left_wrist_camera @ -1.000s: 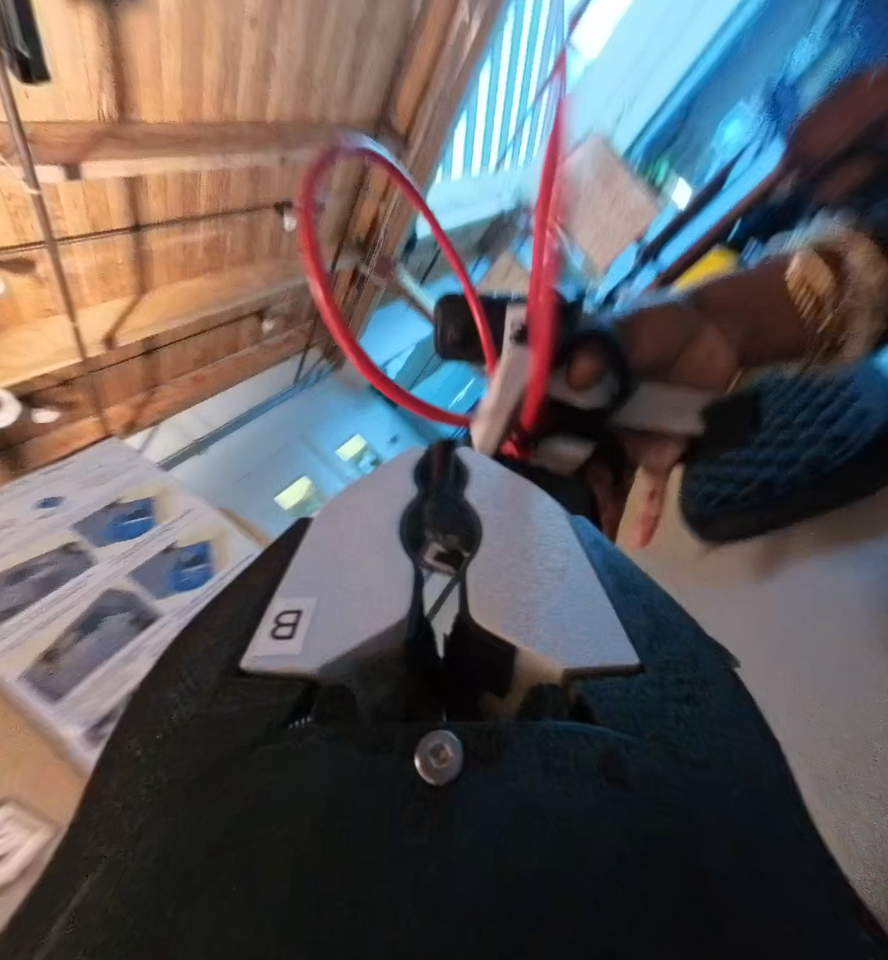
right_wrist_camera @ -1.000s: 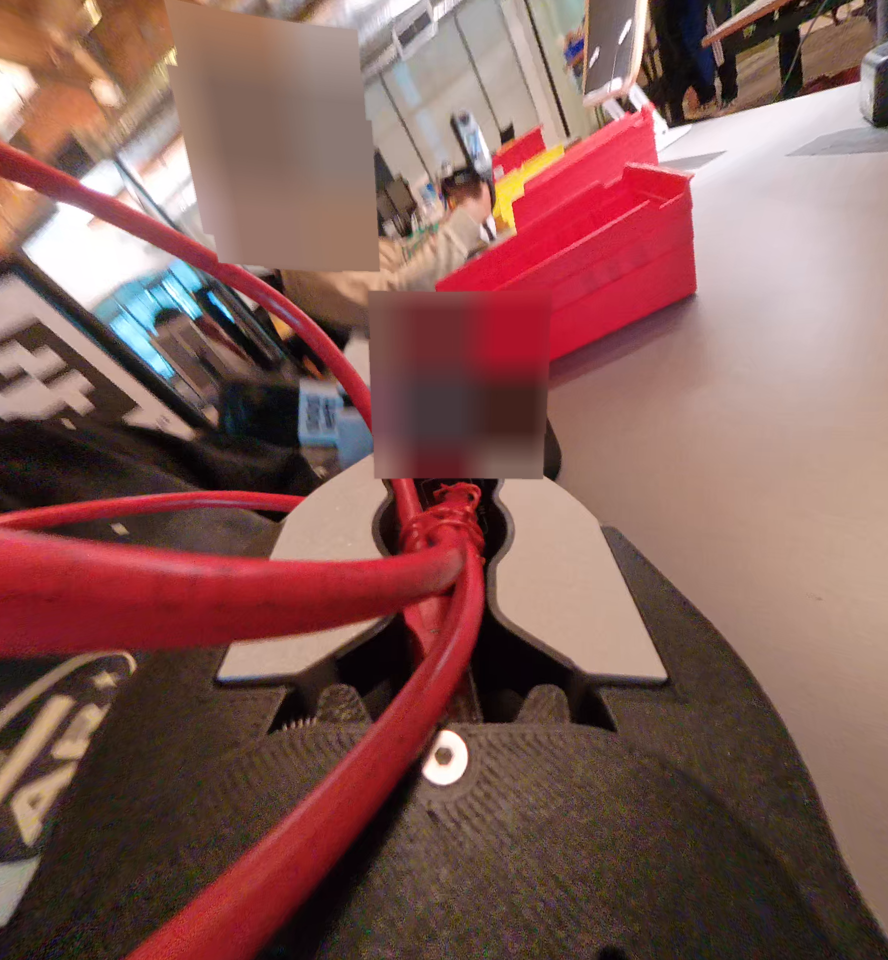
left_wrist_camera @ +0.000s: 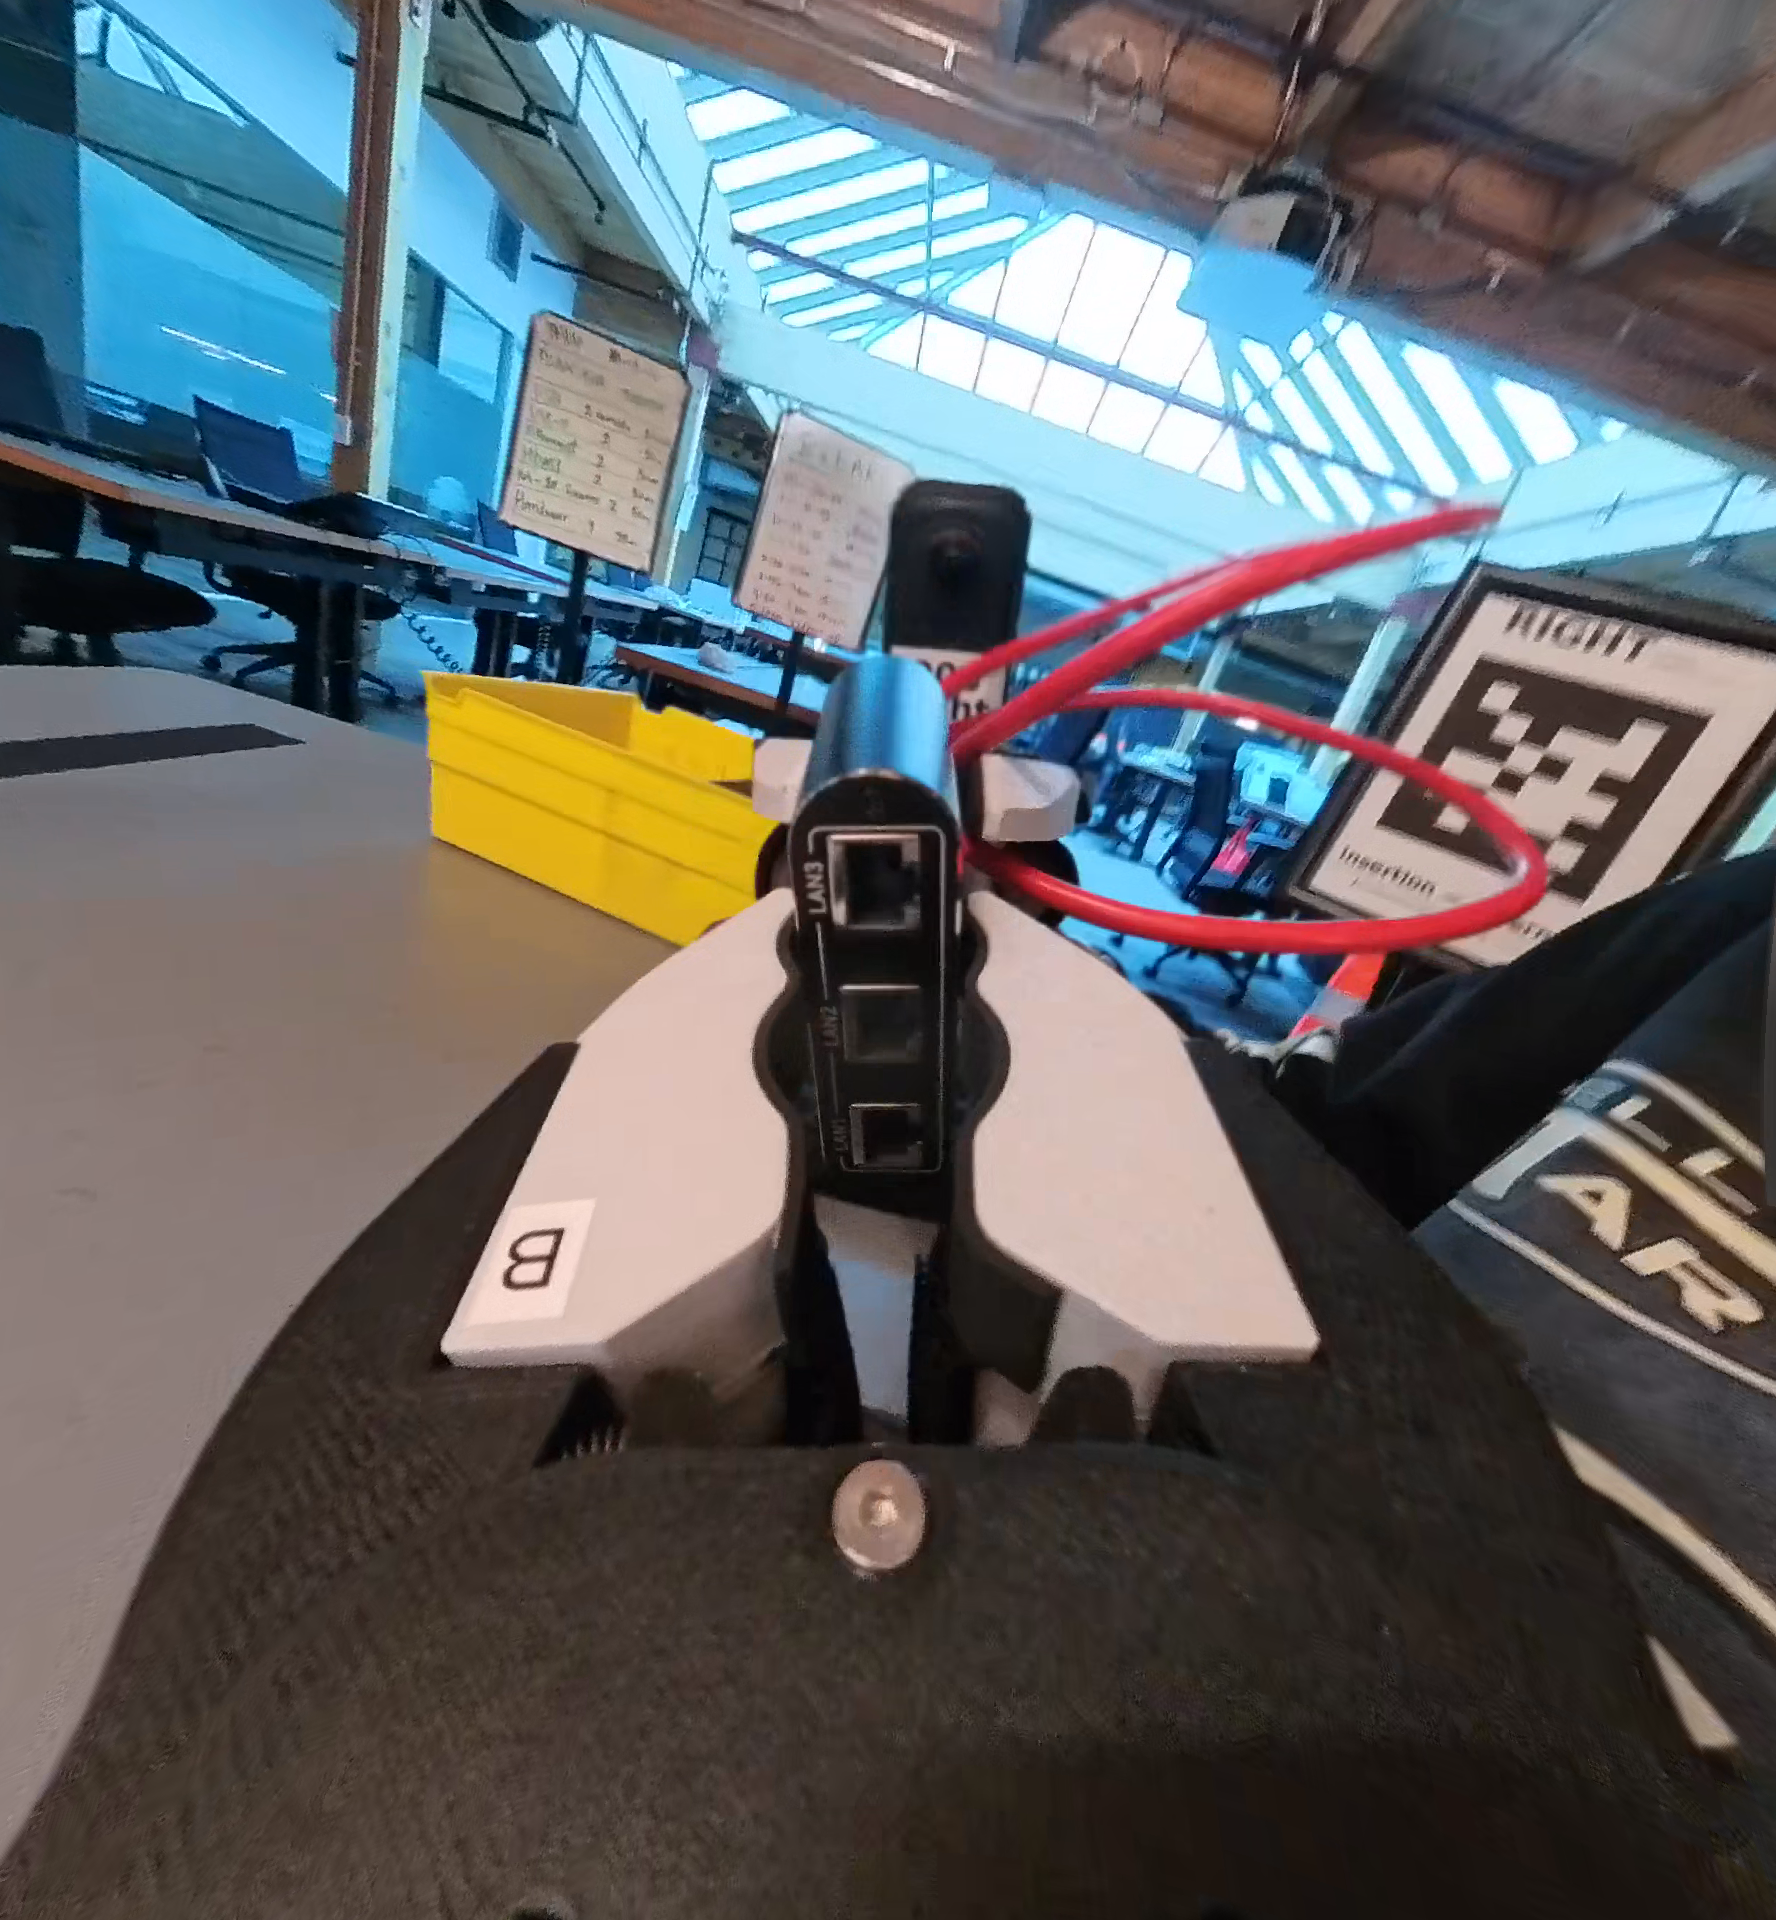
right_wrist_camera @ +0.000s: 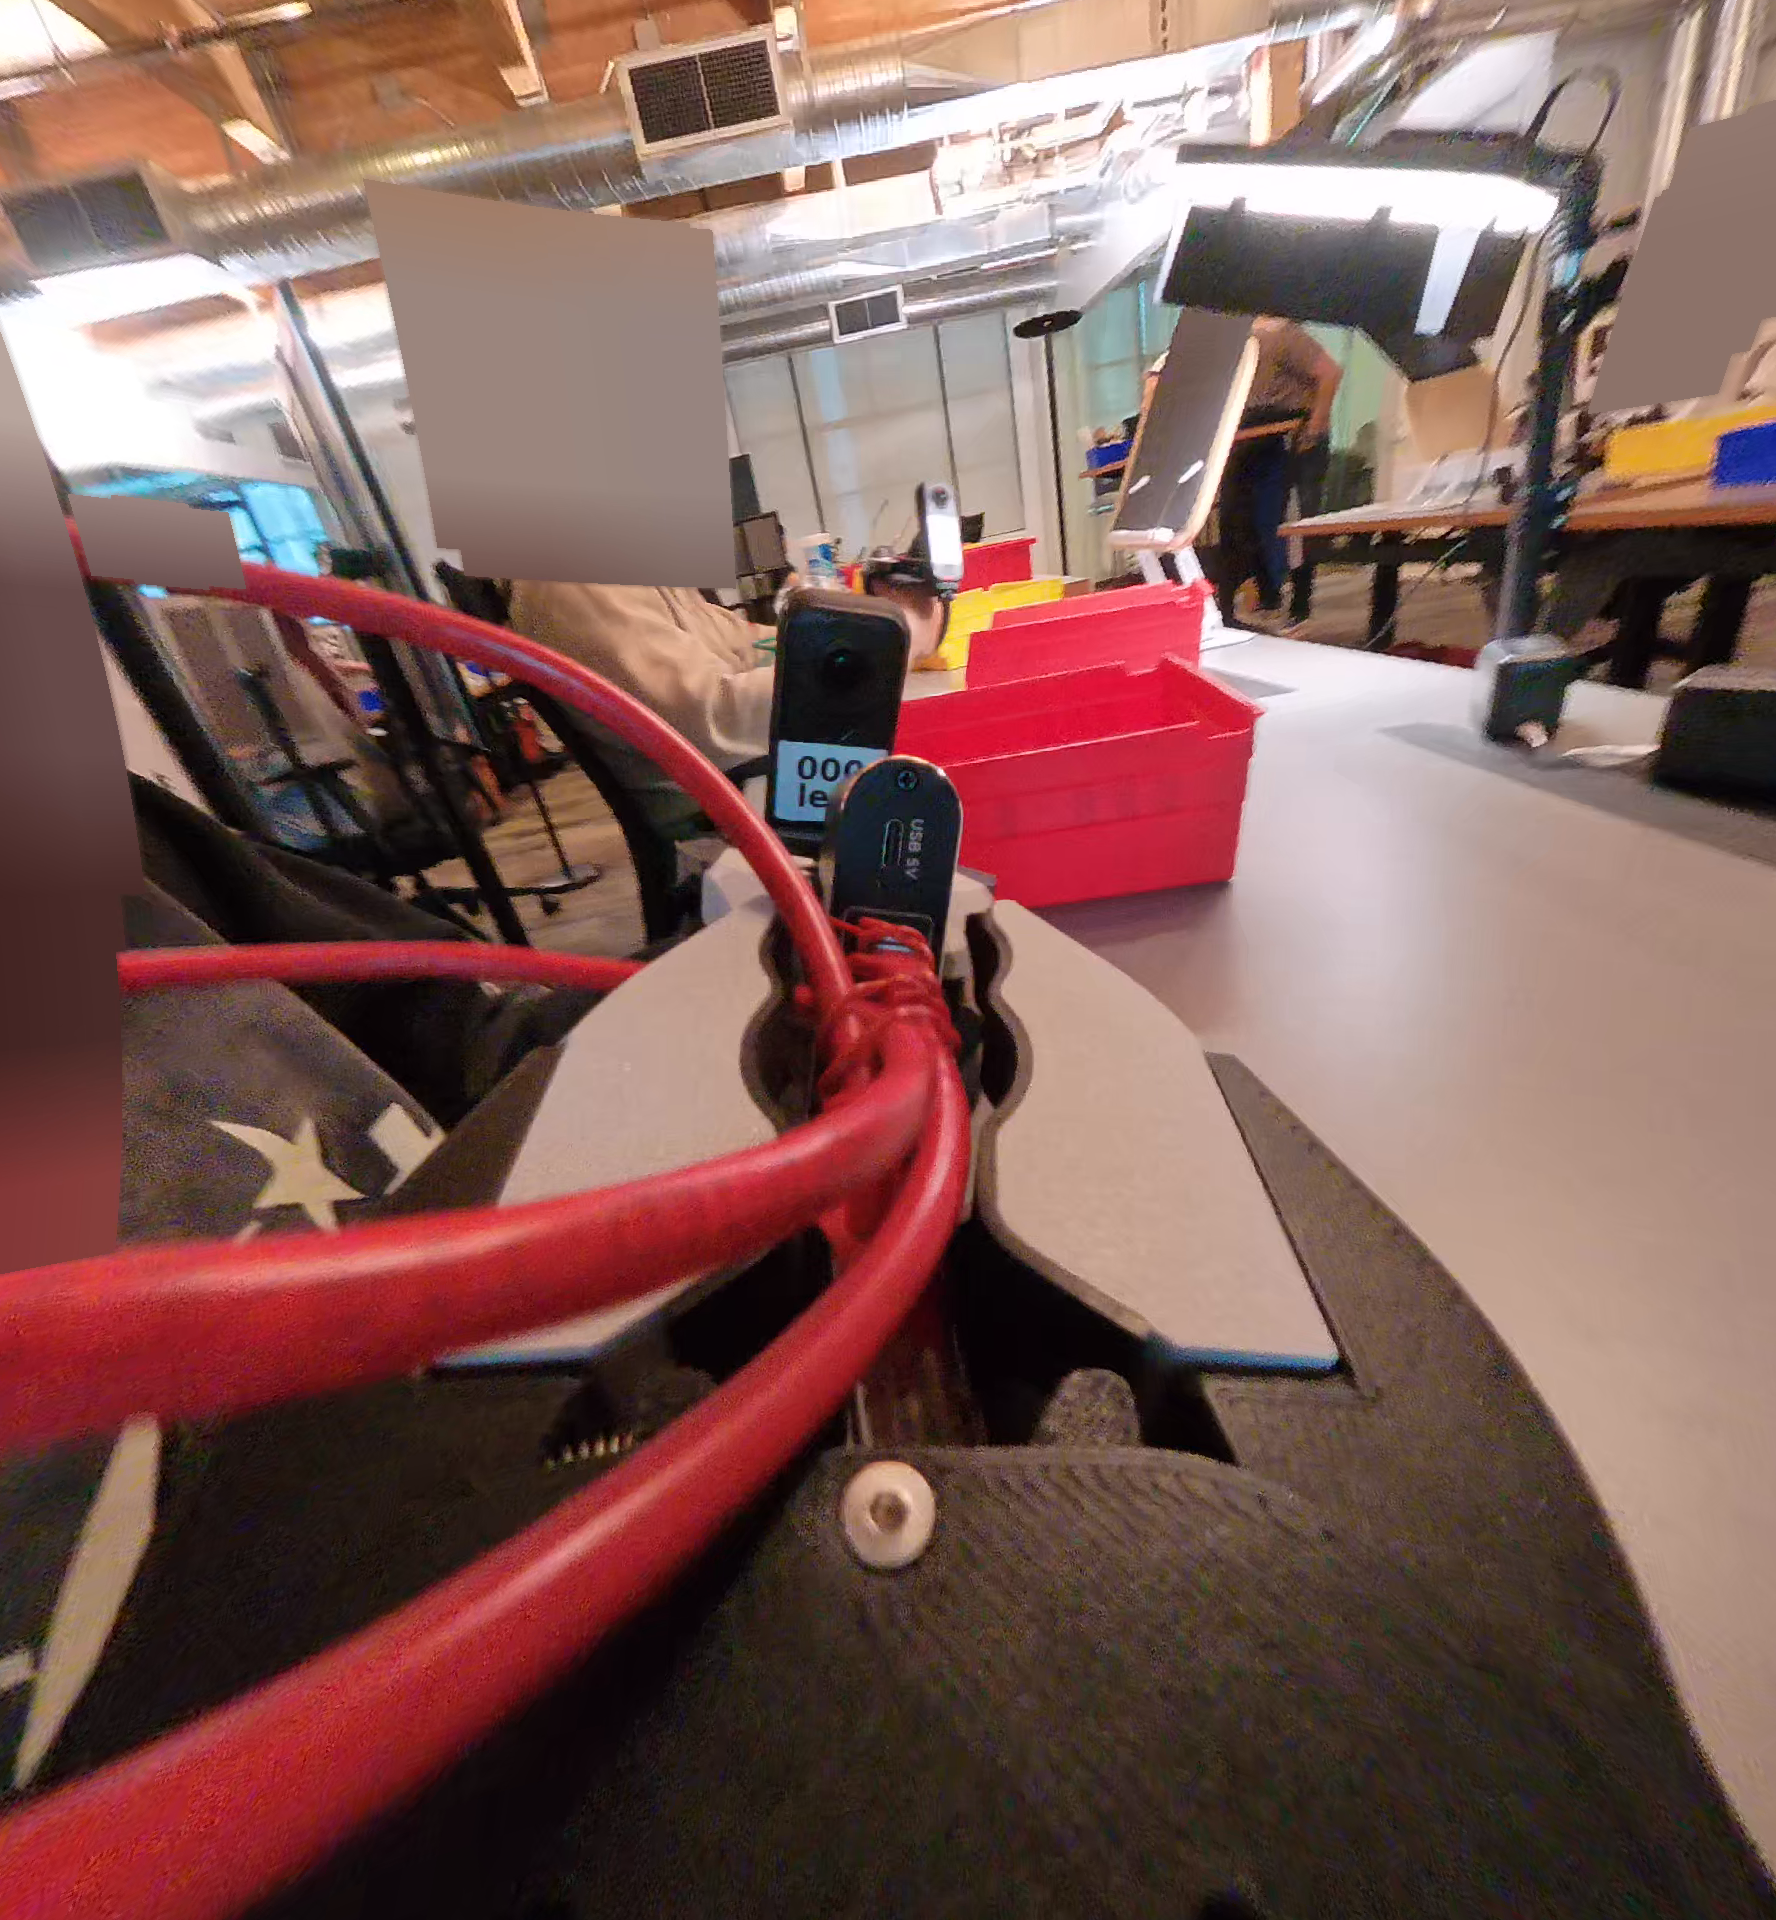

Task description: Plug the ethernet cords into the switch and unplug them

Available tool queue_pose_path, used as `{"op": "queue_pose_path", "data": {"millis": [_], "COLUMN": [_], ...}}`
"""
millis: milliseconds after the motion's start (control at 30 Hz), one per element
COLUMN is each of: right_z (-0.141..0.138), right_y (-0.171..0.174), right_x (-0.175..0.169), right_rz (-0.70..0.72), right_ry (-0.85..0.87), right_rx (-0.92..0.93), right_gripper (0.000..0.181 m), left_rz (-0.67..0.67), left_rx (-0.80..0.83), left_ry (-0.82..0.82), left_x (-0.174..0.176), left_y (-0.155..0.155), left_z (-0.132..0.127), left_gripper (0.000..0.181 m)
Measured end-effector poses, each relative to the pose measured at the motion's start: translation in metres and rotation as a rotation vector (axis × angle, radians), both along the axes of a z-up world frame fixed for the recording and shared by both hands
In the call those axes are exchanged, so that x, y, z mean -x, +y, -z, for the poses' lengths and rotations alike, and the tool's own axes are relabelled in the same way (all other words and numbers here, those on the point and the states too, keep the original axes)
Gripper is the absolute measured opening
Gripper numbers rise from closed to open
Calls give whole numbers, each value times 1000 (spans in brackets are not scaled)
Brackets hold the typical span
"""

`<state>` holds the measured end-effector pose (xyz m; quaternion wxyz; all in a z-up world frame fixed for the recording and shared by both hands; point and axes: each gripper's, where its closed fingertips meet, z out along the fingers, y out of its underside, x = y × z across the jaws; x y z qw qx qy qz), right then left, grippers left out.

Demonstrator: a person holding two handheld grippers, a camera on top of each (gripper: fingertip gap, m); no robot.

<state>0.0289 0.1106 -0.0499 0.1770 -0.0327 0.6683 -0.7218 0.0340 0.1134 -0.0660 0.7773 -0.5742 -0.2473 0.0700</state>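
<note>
In the left wrist view my left gripper [left_wrist_camera: 879, 920] is shut on a small black switch [left_wrist_camera: 879, 997], held upright with three empty ports facing the camera. Behind it, my right gripper [left_wrist_camera: 1019, 800] holds a looped red ethernet cord [left_wrist_camera: 1279, 940]. In the right wrist view my right gripper [right_wrist_camera: 879, 935] is shut on the red cord [right_wrist_camera: 551, 1268] at its wire-tied bundle. The plug end meets the switch's far end [right_wrist_camera: 894, 831], below a small slot. I cannot tell whether the plug is seated. The left gripper's camera [right_wrist_camera: 837, 707] stands just behind the switch.
Both grippers are over a grey table [right_wrist_camera: 1486, 1039]. A yellow bin [left_wrist_camera: 572, 790] sits on it in the left wrist view, and stacked red bins [right_wrist_camera: 1092, 790] in the right wrist view. A marker board [left_wrist_camera: 1570, 769] stands right; a lamp base [right_wrist_camera: 1528, 686] and black box [right_wrist_camera: 1746, 748] stand far right. The grippers are tip to tip, or close to it.
The left wrist view has swung down from the ceiling to level, and the switch's ports now face it. The right gripper with the red cord has closed in on the switch's far end.
</note>
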Motion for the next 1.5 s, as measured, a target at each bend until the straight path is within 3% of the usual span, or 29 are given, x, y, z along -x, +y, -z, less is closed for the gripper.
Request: {"op": "queue_pose_path", "data": {"millis": [100,167,200,367,467,500,567,633,700,767,833,900,967,1100,1200,1300,1400,1500], "right_z": [-4,5,9,-16,-82,-105,-135,-134,-101,-46,5,31,46,57,49,25,8,16], "right_y": [13,28,37,97,150,162,162,144,109,75,49,25,8,-5,-6,-7,-4,-11], "right_x": [9,13,24,92,126,117,80,51,36,22,24,16,5,-12,-12,-9,-10,-20], "right_rz": [26,1,52,504,972,1017,865,625,405,185,100,17,-43,-106,-89,-76,-91,-129], "right_ry": [94,198,271,602,658,634,533,373,301,339,331,245,172,219,183,48,-46,-69], "right_rx": [1,-91,-149,-252,-61,78,348,374,186,-60,-243,-294,-307,-279,-229,-70,32,-9], "right_gripper": [42,47,48,48,42,37,25,12,13,27,35,40,36,18,15,15,14,14], "left_rz": [2,-3,-14,-81,-117,-135,-184,-189,-151,-127,-104,-85,-73,-54,-60,-124,-117,-66], "left_rx": [-76,-109,-120,-123,-64,-16,104,172,175,179,157,139,123,120,24,-95,-105,-168], "left_ry": [-26,-29,-28,-14,12,33,82,112,100,91,86,73,75,67,66,66,48,46], "left_x": [2,3,4,10,12,12,13,12,9,8,5,4,3,2,2,9,9,2], "left_y": [-10,-15,-18,-29,-27,-25,-20,-13,-8,-6,-5,-6,-6,-4,-8,-20,-13,-2], "left_z": [-6,-9,-10,-12,-9,-7,1,6,9,10,9,8,6,6,-4,-16,-15,-19], "left_gripper": [24,24,24,24,24,24,24,24,24,24,24,24,24,24,25,58,77,65]}}
